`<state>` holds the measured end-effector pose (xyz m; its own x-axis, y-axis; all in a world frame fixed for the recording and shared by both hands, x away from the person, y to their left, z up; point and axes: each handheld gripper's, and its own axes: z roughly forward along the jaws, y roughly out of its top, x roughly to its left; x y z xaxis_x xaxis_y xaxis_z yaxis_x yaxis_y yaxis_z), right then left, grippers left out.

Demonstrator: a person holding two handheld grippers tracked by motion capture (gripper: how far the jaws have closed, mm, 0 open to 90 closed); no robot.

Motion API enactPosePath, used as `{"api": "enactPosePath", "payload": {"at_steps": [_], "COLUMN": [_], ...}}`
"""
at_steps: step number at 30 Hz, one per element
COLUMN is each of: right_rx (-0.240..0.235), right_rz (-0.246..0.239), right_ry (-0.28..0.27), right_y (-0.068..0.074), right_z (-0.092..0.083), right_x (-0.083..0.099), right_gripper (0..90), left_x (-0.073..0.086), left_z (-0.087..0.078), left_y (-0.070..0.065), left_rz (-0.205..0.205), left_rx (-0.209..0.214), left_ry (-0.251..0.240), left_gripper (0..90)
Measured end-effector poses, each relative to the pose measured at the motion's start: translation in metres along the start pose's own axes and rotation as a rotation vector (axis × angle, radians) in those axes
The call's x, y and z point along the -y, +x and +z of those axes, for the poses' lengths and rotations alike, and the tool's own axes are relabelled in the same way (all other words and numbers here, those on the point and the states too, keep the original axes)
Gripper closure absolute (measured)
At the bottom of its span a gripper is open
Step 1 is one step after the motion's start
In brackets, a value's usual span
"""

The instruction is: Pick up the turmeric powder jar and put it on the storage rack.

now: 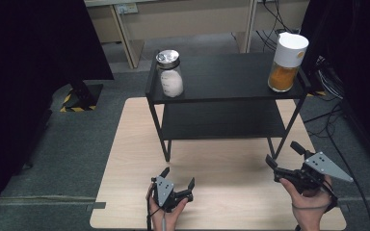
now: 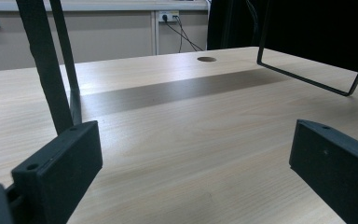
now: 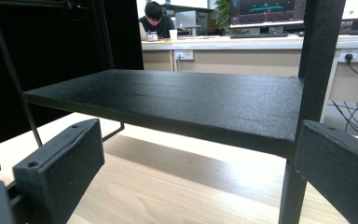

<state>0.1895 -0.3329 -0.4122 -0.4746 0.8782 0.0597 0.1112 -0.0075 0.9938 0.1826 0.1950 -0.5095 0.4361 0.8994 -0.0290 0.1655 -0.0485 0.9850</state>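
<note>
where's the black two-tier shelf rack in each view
High view: black shelf rack stands centre, on the far half of the wooden table.
Left gripper view: its legs at left, foot bar upper right.
Right gripper view: lower shelf across the middle, leg at right.
Shared landmark: the wooden table.

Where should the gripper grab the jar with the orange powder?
Probably round the clear lower body of the orange powder jar, below its white lid. It stands upright at the rack's right end, so the open right gripper could come from the front.
</note>
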Motion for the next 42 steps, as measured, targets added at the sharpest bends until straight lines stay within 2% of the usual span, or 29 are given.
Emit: {"api": "enactPosePath", "payload": {"at_steps": [31,42], "right_rx": [-0.006,-0.005], "right_rz": [0.037,0.053], "right_ry": [0.085,0.135], "right_y": [-0.002,-0.003], "right_z": [0.002,0.004], "right_x": [0.036,0.052], "right_gripper": [1.6,1.6], "left_x": [0.0,0.0], "left_z": [0.0,0.0], "left_y": [0.0,0.0], "left_rz": [-0.003,-0.001], "left_rx": [0.0,0.0], "left_ry": [-0.002,-0.002], "left_gripper": [2.0,2.0]}}
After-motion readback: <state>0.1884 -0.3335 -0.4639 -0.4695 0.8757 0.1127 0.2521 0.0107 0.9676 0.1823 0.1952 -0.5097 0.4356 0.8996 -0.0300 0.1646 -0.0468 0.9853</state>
